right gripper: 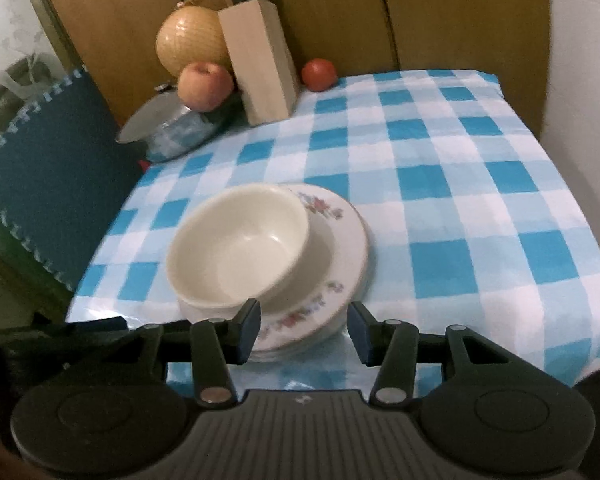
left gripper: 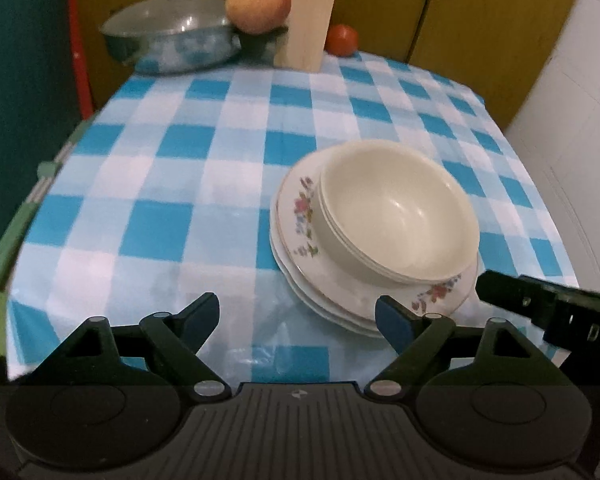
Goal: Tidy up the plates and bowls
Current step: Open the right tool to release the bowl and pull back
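We see nested bowls point(left gripper: 398, 208) on stacked plates point(left gripper: 300, 216); left gripper point(left gripper: 298, 316) and right gripper point(right gripper: 304, 326) near, both spread wide.

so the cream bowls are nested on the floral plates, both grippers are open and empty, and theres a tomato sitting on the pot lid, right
Not quite: an apple sits by the pot. The tomato rests on the tablecloth beside the knife block, per the right wrist view. The bowls do nest on the plates, with the left gripper and right gripper open, empty.

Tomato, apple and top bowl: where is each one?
tomato point(right gripper: 319, 74), right wrist view, its middle.
apple point(right gripper: 205, 85), right wrist view, its front.
top bowl point(left gripper: 396, 208), left wrist view, inside bottom.
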